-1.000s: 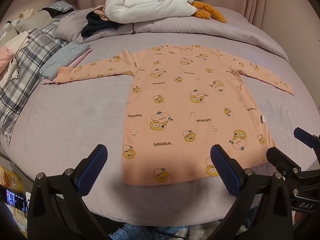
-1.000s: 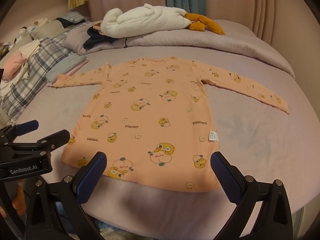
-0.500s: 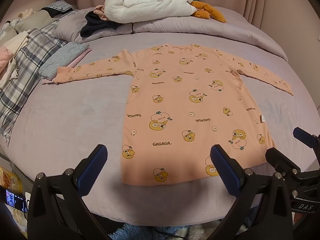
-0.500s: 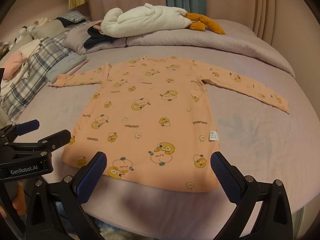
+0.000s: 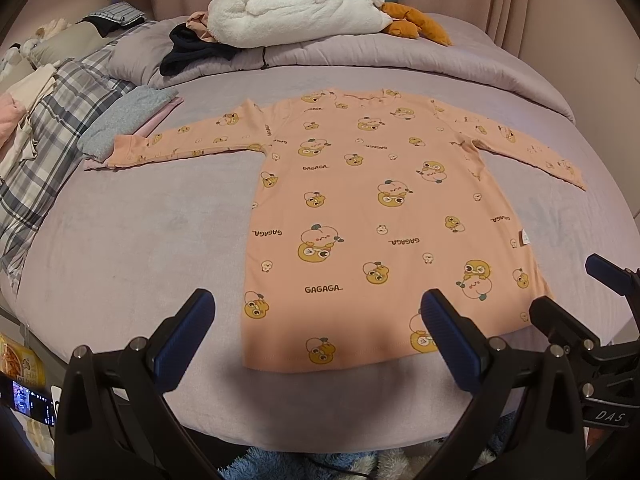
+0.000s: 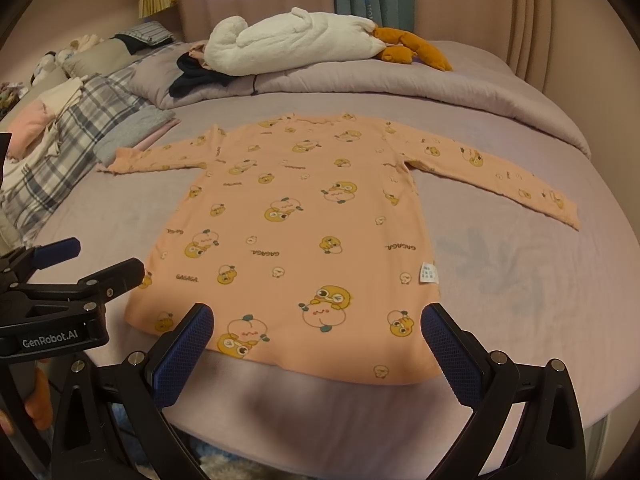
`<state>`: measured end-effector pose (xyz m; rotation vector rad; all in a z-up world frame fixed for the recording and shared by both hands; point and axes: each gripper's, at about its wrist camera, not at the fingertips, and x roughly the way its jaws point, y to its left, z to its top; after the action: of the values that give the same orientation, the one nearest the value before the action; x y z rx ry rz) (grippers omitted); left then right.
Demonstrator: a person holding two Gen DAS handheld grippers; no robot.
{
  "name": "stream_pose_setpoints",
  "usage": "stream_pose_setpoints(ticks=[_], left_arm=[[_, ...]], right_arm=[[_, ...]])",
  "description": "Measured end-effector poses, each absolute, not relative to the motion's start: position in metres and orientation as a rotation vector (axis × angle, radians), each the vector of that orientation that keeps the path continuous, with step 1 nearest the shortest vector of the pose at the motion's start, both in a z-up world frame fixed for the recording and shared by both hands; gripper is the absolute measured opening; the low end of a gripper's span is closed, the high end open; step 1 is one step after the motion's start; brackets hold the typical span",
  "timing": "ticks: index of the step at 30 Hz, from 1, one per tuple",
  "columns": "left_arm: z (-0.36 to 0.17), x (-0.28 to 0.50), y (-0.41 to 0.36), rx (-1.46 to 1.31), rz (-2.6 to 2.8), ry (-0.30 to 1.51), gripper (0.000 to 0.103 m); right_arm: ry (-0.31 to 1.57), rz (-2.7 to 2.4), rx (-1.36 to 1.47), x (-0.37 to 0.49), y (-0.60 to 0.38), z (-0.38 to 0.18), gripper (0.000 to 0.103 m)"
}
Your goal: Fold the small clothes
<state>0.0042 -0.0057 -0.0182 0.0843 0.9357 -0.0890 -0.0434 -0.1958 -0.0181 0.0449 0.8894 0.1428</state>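
Note:
A peach long-sleeved child's shirt [image 5: 372, 216] [image 6: 296, 232] with yellow cartoon prints lies flat on the lilac bed, both sleeves spread out, hem toward me. My left gripper [image 5: 316, 336] hangs open just above the hem's left part, nothing between its blue pads. The right gripper [image 6: 316, 344] is open too, over the hem's right half, empty. Each gripper shows at the edge of the other's view: the right gripper [image 5: 592, 304], the left gripper [image 6: 76, 264].
A folded grey and pink stack [image 5: 124, 120] touches the left cuff. Plaid bedding and clothes [image 5: 44, 128] pile at the left. A rolled lilac duvet [image 5: 360, 60] with a white plush toy [image 5: 296, 12] and dark garment [image 5: 192, 52] lies at the back. Bed edge [image 5: 320, 424] is near me.
Both views have shifted only slightly; the shirt and both open grippers stand much as before.

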Motion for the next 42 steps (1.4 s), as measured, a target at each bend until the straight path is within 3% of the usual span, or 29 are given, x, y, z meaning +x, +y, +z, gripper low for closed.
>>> stream_pose_setpoints(ticks=[18,29,33,42], left_arm=[[-0.020,0.007,-0.005,0.045,-0.119,0.940,0.103],[-0.039,0.042,-0.007,-0.159,-0.345,0.953,0.103],[-0.055,0.059,-0.014,-0.291,-0.491,1.027,0.103],[-0.059,0.095,-0.023,-0.314,-0.494,1.020,0.103]], right_arm=[[0.876,0.172,0.080,-0.042,-0.198,-0.017,0.102],[0.822,0.137,0.798,-0.013,-0.360,-0.067,0.102],[0.760,-0.016,0.940,-0.019,-0.424,-0.087,0.102],[0.608,-0.177,1.127,0.020,-0.506,-0.109,0.102]])
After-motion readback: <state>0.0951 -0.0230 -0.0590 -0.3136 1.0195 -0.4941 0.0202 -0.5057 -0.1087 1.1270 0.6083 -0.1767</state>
